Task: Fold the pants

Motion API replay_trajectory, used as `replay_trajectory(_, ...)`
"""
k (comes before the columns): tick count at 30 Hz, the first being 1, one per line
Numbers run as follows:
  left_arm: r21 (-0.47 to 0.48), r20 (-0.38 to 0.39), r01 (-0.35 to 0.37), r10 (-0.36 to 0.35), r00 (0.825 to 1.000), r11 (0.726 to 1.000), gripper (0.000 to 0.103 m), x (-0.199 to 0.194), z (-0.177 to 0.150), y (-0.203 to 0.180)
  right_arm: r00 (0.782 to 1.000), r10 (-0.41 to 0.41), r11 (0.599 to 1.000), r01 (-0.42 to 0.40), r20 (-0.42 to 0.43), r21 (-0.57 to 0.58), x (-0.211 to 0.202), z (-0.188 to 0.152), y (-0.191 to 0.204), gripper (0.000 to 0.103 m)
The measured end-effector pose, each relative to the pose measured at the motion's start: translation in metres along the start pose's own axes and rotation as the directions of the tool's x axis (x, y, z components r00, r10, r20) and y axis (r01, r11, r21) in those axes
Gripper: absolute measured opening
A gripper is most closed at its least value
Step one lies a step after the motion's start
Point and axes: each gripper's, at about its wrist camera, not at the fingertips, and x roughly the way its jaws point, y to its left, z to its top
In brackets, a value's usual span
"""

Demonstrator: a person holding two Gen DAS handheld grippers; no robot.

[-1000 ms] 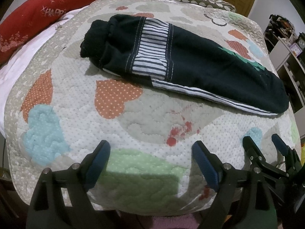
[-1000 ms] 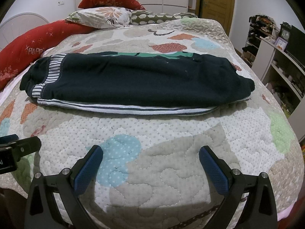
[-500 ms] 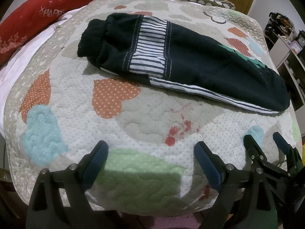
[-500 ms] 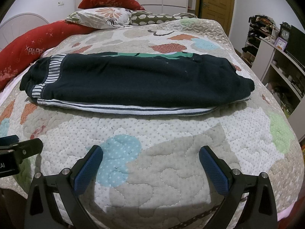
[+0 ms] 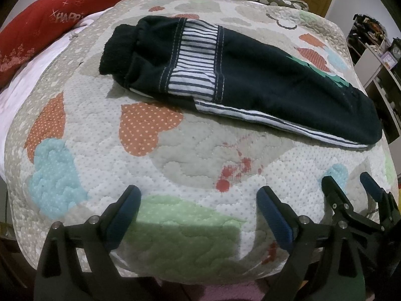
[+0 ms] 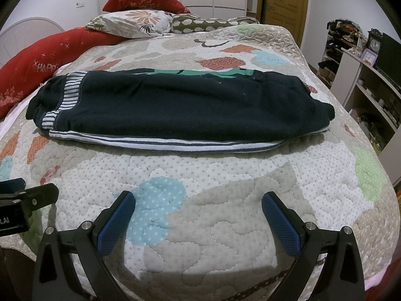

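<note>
Patchwork quilted bed [image 6: 225,200], red pillows [image 6: 145,1] — wooden door [image 6: 285,2], white shelving [image 6: 371,92] on the right.

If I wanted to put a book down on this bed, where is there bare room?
The widest bare stretch of quilt lies between the folded pants and the near edge, just ahead of the open right hand-held gripper and left hand-held gripper. A smaller patch sits beyond the pants, before the pillows. The head end is crowded with pillows and a red cushion.

Patchwork quilt [image 6: 225,225] covers the bed; red pillow [image 6: 145,1], floral pillow [image 6: 135,22] behind.
</note>
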Motion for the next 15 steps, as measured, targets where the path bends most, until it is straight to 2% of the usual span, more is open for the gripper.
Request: replay_trajectory(15,0.009,-0.032,-0.048,0.048,0.998,0.999,0.096,0.0004,-0.0002,-0.0094,0.999,0.005,0.997,-0.009,-0.047,-0.077,0.0045,0.0089,0.0042,0.103)
